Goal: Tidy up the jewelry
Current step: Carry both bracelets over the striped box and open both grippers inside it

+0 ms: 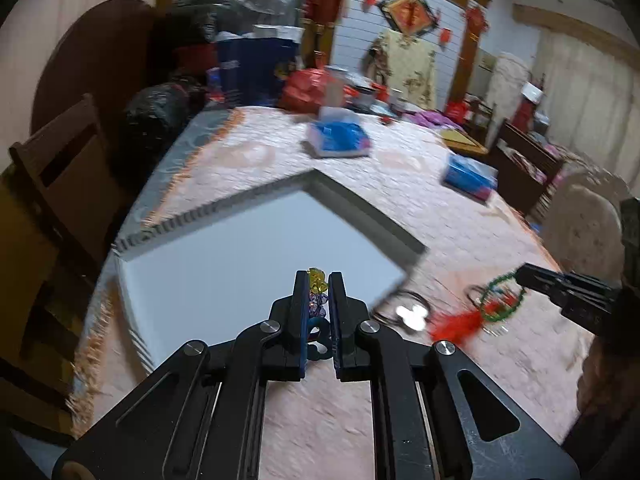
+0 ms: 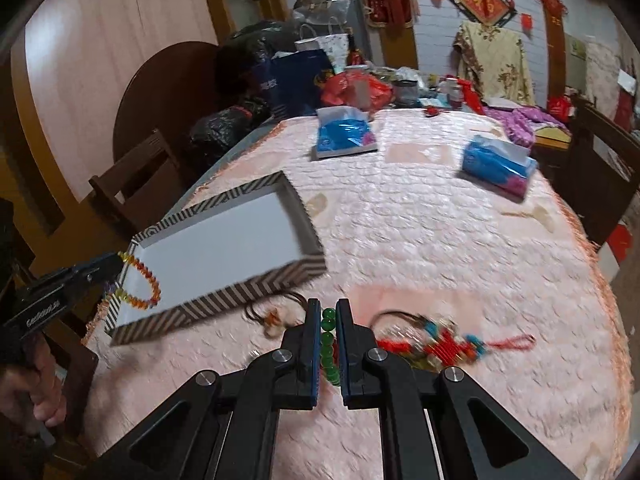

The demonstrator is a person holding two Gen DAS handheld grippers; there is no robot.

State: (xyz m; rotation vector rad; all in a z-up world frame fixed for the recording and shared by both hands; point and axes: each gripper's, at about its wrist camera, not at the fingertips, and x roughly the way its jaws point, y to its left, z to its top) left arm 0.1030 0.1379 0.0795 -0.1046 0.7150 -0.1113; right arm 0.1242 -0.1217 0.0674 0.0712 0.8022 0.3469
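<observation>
Both grippers pinched shut on bead bracelets beside the striped tray.

Left wrist view: left gripper (image 1: 318, 280) clamped on an amber bead bracelet (image 1: 317, 280), only a short run of beads showing, aligned along the fingers, over the near part of the white-floored tray (image 1: 224, 206); to the right, right gripper (image 1: 520, 272) gripping a green bead bracelet (image 1: 502, 298) hanging as a loop above a red tassel (image 1: 456, 324) and a blurred silver charm (image 1: 412, 314). Right wrist view: right gripper (image 2: 329, 306) closed on green beads running lengthwise between the fingers; amber loop seen whole at far left, dangling over the tray's near-left corner; a red knotted ornament (image 2: 452, 344) just right, a dark cord (image 2: 272, 310) just left, two blue tissue packs (image 2: 346, 132) well beyond.
</observation>
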